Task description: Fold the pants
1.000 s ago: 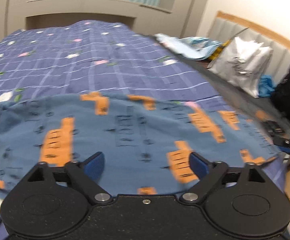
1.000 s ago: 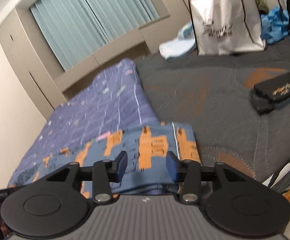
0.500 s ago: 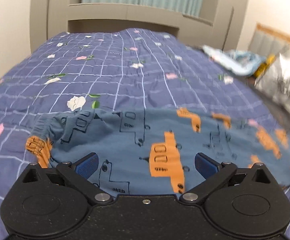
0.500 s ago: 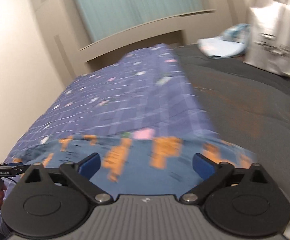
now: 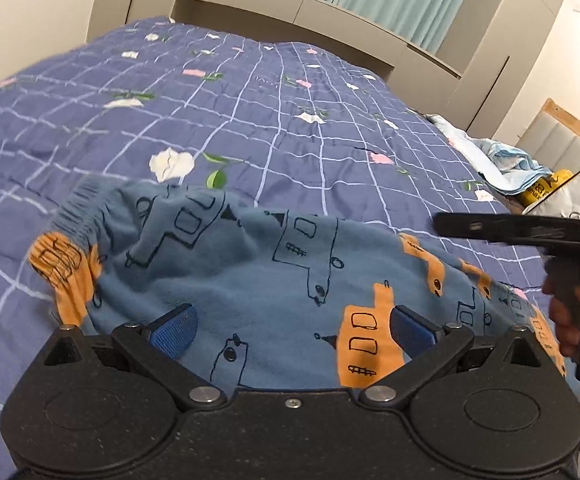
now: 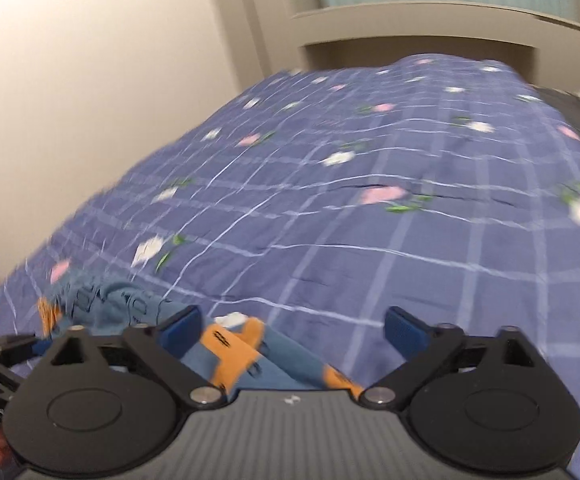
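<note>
My left gripper sits at the bottom of its frame with both blue pads spread wide and nothing between them. Just beyond them, filling the lower middle of the frame, lie the pants: blue fabric printed with orange shapes and black outlines. Their gathered elastic waistband is bunched at the left, and the cloth runs off toward the lower right. They rest on the purple quilt, which carries a white grid and small flowers and fills the upper half of the frame. At the right edge my other tool crosses the frame as a dark bar, held in my right hand.

My right gripper also stands wide apart and grips nothing. In its blurred view the pants show only in the lower left, partly behind the left pad, with the quilt spreading across the rest. A pale wall takes the upper left.
</note>
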Motion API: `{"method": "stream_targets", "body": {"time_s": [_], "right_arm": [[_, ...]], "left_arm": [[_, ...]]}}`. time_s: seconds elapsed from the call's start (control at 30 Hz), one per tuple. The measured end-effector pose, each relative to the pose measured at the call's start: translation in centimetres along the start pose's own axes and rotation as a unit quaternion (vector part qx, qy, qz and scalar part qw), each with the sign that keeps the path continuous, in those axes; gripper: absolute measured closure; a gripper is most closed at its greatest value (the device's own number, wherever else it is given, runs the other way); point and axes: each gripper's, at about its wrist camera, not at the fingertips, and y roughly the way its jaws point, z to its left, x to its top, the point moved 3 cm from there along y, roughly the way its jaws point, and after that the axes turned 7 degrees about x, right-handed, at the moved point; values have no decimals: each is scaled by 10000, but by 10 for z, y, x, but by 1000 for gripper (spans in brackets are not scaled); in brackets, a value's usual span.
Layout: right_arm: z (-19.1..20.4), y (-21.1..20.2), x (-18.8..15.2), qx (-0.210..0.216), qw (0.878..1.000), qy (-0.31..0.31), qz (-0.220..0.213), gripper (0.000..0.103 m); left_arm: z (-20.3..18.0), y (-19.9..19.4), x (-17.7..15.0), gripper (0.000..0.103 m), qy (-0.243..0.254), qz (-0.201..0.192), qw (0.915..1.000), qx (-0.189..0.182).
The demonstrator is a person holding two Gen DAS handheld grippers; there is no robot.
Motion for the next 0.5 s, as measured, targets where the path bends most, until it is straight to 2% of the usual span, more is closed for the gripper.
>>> {"method": "stream_targets", "body": {"time_s": [0.03,0.07,0.1,0.13,0.33,0.37,0.43,0.5], "right_arm": [[5,9,3,-3,9997,-192,132,26],[10,18,5,-28,9989,-375,278,33],[14,25,5,-31,9977,-539,419,48],[17,29,4,-22,9966,-641,526,57],[22,41,-2,320,9907,-789,1064,63],[23,42,-2,353,9903,-781,1097,69],[24,41,-4,410,9901,-796,1081,95],[26,37,-5,359,9910,-872,949,97]], "left_arm": [[1,1,-1,1,-24,8,10000,-14],[1,2,-2,1,-36,16,10000,-12],[1,2,-4,1,-20,22,10000,-4],[0,2,-4,1,20,27,10000,0],[0,-2,-11,1,135,98,9999,-42],[0,-2,-12,1,126,97,9999,-49],[1,-2,-13,1,122,97,9999,-44],[0,-3,-14,1,125,110,9999,-27]]}}
